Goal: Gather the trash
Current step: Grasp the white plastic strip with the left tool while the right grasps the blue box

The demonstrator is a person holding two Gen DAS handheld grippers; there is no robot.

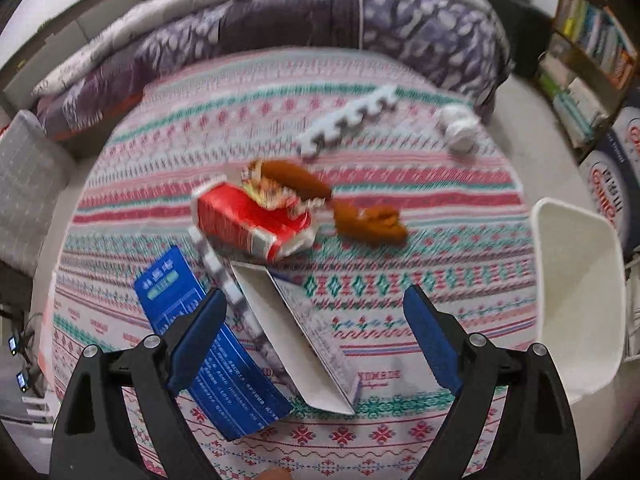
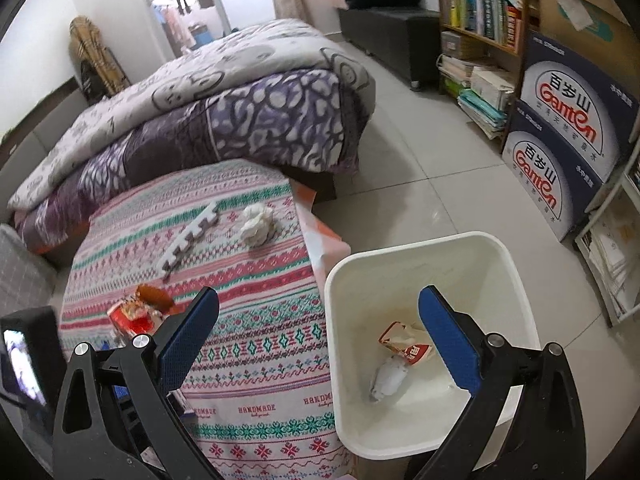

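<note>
On the patterned cloth lie a crushed red carton (image 1: 252,222), a brown peel (image 1: 370,222), a blue flattened box (image 1: 208,344), a white open box (image 1: 296,332), a white foam strip (image 1: 348,122) and a crumpled white paper ball (image 1: 458,128). My left gripper (image 1: 316,338) is open above the white box, nothing between its blue pads. My right gripper (image 2: 320,340) is open over the rim of the white bin (image 2: 400,252). A red-and-white wrapper (image 2: 404,346) and a grey scrap (image 2: 386,380) lie inside the bin. The paper ball (image 2: 258,224) and foam strip (image 2: 188,238) show in the right wrist view.
A folded purple and grey quilt (image 2: 224,120) lies behind the cloth-covered table (image 2: 248,360). Stacked water cartons (image 2: 568,136) and a bookshelf (image 2: 480,12) stand to the right on a tiled floor (image 2: 432,184). A grey cushion (image 1: 24,188) sits at the left.
</note>
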